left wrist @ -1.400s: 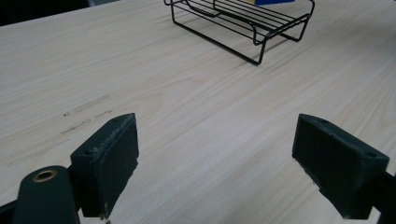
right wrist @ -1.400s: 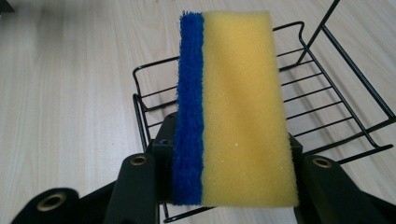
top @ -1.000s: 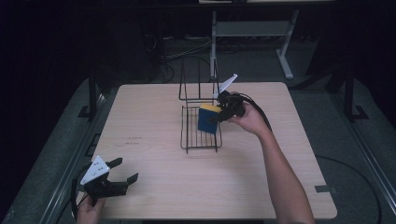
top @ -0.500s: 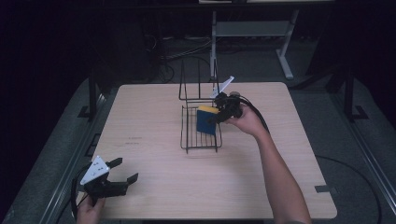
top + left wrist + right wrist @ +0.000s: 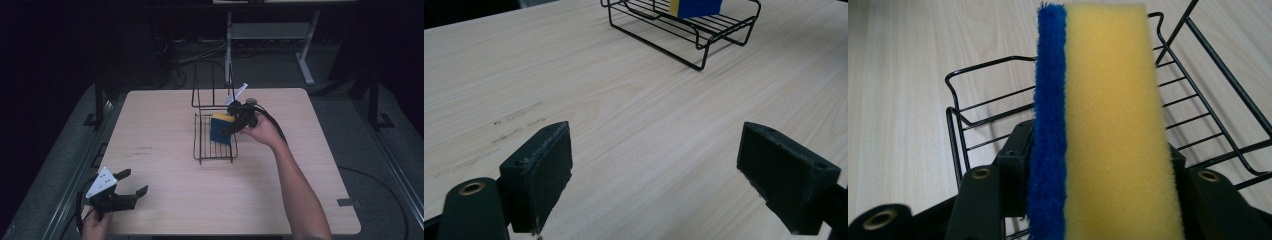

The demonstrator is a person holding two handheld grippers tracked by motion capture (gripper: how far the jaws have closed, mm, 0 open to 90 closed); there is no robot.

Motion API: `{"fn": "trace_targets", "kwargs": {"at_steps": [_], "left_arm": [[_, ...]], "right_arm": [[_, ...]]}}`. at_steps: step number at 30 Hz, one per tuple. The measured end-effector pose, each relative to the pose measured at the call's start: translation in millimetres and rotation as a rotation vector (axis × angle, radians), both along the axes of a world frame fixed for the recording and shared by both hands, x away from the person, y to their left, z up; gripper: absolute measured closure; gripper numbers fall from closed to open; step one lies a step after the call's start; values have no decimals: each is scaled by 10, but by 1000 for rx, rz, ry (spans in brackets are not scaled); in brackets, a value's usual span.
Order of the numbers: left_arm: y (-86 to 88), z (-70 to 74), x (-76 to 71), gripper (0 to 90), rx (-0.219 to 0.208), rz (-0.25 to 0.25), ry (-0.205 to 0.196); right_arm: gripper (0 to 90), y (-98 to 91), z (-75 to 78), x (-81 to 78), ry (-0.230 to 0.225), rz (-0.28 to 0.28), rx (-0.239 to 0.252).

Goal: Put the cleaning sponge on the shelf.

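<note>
Right arm comes in from the bottom right of the high view and stretches up to the middle of the frame, wrist bent a little, hand wrapped around the right gripper. Its jaws have just been opening, and they still sit either side of the sponge; can't tell if the pads still press on it. Left hand sits way down in the lower left corner, holding the left gripper low and level, jaws spread wide.

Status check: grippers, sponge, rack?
Left gripper open, idle over bare table. Right gripper at the sponge, jaws just been opening, sponge between them. Sponge on edge in wire rack. Nothing in the way.
</note>
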State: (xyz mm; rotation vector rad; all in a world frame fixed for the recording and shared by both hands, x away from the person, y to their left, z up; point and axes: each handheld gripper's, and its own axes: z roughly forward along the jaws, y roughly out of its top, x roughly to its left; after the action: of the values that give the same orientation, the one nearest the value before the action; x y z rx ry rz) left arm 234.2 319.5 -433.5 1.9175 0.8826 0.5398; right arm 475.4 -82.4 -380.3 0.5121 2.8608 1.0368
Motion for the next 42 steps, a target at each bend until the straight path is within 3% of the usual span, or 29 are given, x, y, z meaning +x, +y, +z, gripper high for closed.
{"fn": "trace_targets", "kwargs": {"at_steps": [6, 12, 20, 42], "left_arm": [[-3, 0, 3, 141, 2, -2, -1], [-10, -4, 1, 141, -1, -1, 2], [-17, -6, -1, 141, 1, -2, 4], [-28, -13, 18, 141, 3, -1, 8]], "right_arm": [[432, -23, 19, -1, -4, -3, 3], [310, -34, 14, -1, 20, -15, 4], [243, -68, 44, -38, 25, -21, 9], [195, -323, 127, -153, 19, -70, 31]]}}
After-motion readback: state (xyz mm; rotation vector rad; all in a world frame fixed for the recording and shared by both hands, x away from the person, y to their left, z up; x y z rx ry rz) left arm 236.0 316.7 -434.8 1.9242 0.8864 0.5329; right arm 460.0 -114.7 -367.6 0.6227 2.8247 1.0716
